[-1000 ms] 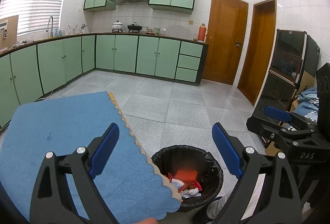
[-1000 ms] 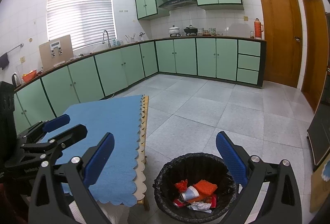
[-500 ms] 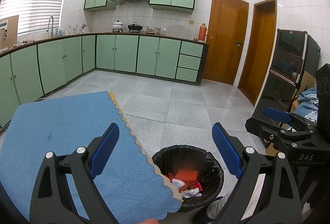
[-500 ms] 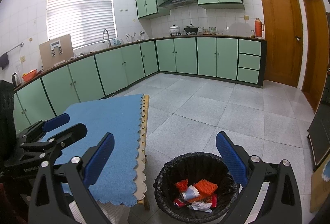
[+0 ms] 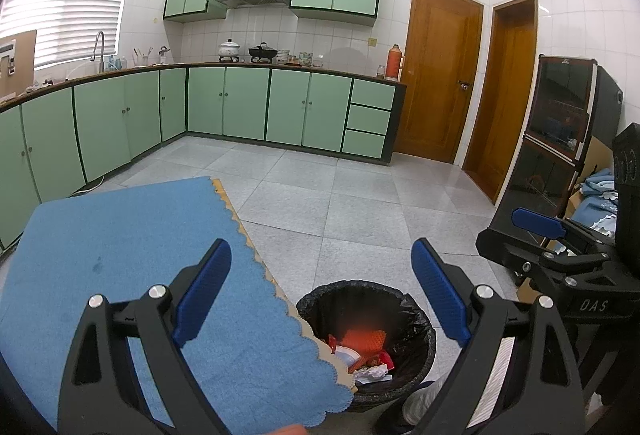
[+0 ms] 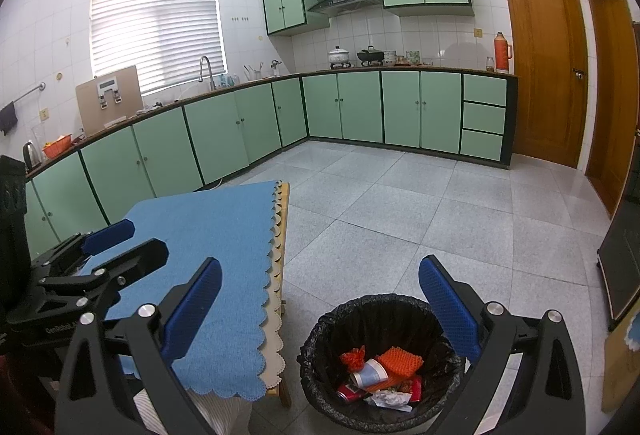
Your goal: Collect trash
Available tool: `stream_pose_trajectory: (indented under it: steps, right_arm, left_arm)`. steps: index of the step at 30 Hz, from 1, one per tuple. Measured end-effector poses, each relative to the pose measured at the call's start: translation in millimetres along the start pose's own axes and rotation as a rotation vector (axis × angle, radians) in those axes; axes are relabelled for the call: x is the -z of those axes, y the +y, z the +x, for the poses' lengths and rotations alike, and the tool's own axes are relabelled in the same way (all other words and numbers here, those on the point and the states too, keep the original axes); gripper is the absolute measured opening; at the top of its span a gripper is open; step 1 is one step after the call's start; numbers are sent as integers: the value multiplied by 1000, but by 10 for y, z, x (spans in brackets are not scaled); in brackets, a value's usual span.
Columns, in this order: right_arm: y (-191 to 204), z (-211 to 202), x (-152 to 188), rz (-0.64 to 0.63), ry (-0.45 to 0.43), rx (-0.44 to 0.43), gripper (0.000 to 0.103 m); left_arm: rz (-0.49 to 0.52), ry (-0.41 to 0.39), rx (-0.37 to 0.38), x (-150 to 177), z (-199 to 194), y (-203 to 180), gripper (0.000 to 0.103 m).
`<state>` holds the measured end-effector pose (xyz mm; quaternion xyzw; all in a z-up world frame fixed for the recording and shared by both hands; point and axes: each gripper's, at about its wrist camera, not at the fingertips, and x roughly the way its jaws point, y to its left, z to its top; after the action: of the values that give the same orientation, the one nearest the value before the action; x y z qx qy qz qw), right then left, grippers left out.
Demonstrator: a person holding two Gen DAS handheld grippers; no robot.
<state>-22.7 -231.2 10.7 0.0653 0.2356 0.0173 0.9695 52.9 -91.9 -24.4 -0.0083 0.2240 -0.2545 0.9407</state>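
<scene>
A round bin with a black liner (image 5: 416, 319) stands on the floor beside the table; it also shows in the right wrist view (image 6: 320, 351). Inside lie an orange mesh piece (image 6: 400, 359), a paper cup (image 6: 370, 373), a red can (image 6: 348, 391) and crumpled paper (image 6: 390, 399). My left gripper (image 5: 320, 291) is open and empty above the table's corner and the bin. My right gripper (image 6: 320, 309) is open and empty above the bin. Each gripper shows in the other's view, the right one (image 5: 560, 247) and the left one (image 6: 104, 255).
A table under a blue scalloped cloth (image 5: 112, 243) stands left of the bin, also in the right wrist view (image 6: 208, 235). Green cabinets (image 5: 248, 107) line the back and left walls. Two wooden doors (image 5: 440, 75) are at the right. A dark glass cabinet (image 5: 560, 131) stands far right.
</scene>
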Motion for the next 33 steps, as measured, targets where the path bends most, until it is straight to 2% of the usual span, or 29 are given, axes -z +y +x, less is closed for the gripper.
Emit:
stream_pose_trajectory:
  steps: [20, 33]
  right_arm:
    - [-8, 8, 0, 1, 2, 0, 97]
    - [-2, 69, 113, 6, 11, 3, 97]
  left_arm:
    - [-6, 9, -1, 26, -4, 39, 88]
    - [-7, 18, -3, 42, 20, 24, 88]
